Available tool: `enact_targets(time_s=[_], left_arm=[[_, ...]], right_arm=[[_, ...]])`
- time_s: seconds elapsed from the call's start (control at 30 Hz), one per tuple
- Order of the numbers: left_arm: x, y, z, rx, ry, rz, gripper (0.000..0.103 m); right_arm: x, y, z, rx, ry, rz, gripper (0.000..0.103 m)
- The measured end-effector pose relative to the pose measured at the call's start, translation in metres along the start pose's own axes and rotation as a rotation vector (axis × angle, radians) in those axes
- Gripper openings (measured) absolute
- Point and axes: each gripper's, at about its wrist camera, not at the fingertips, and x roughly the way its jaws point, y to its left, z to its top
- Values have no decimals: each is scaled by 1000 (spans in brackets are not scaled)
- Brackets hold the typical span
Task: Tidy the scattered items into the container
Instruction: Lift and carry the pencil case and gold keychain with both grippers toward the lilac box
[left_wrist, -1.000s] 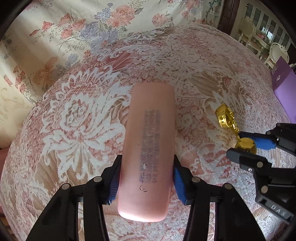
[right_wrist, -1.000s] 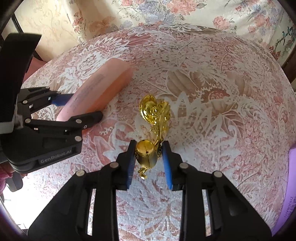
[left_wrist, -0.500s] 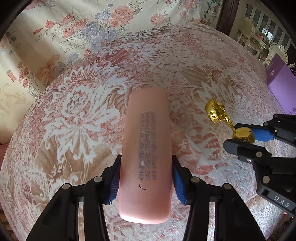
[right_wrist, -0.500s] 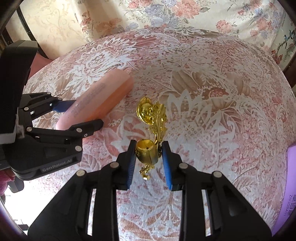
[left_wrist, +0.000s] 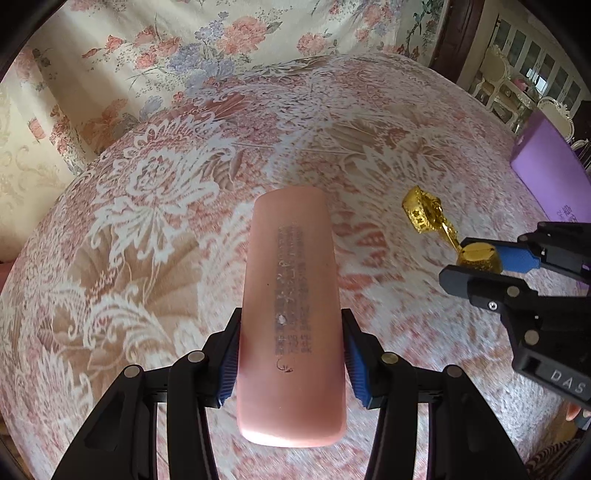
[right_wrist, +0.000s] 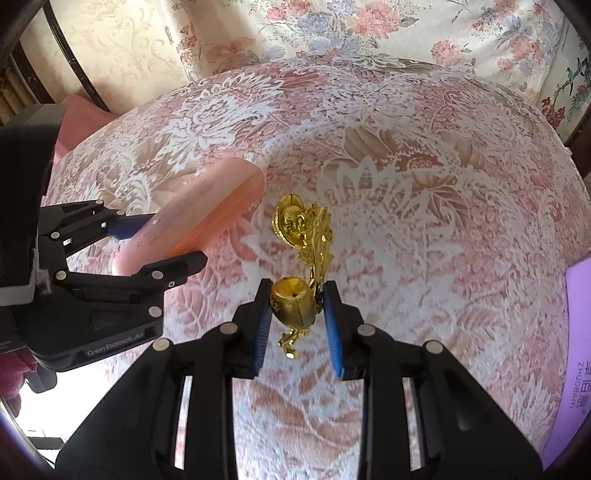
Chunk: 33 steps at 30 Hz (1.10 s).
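Observation:
A long pink case (left_wrist: 291, 314) with grey print on its lid is clamped between the blue pads of my left gripper (left_wrist: 291, 354), lifted off the lace tablecloth. My right gripper (right_wrist: 297, 321) is shut on a gold ornament (right_wrist: 295, 302), gripping its round bulb while a leafy stem and a gold disc stick out ahead. In the left wrist view that ornament (left_wrist: 428, 216) and the right gripper (left_wrist: 484, 266) show at the right. The right wrist view shows the pink case (right_wrist: 207, 210) and the left gripper (right_wrist: 147, 240) at the left.
A round table (left_wrist: 184, 184) under pink and white lace fills both views. A purple container (left_wrist: 546, 177) sits at its far right edge, seen also as the purple container (right_wrist: 576, 332) in the right wrist view. Floral cushions (left_wrist: 221, 37) lie behind; white chairs (left_wrist: 502, 81) stand farther back.
Both grippers have carried their loads across the table towards the purple container, which now shows larger in the left wrist view. Both grips are unchanged.

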Motion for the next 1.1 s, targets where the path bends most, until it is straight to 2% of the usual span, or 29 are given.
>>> enact_targets(time_s=[0.17,0.57,0.77,1.1], left_arm=[[-12,-11,-13,-20,-9,-14,49],[-30,-34,-50,-43,2,-33,49],[-43,-38,-69,-73,1,-54,49],[-62,-60,-78,-75,-2,-62,49]], right_arm=[[-9,3,-18,-2,12,10,29],[-35,67,-59,-47,22,23,30],[-54,81,-73,-88,9,37,30],[-78,76,-91,-117,-5,66,30]])
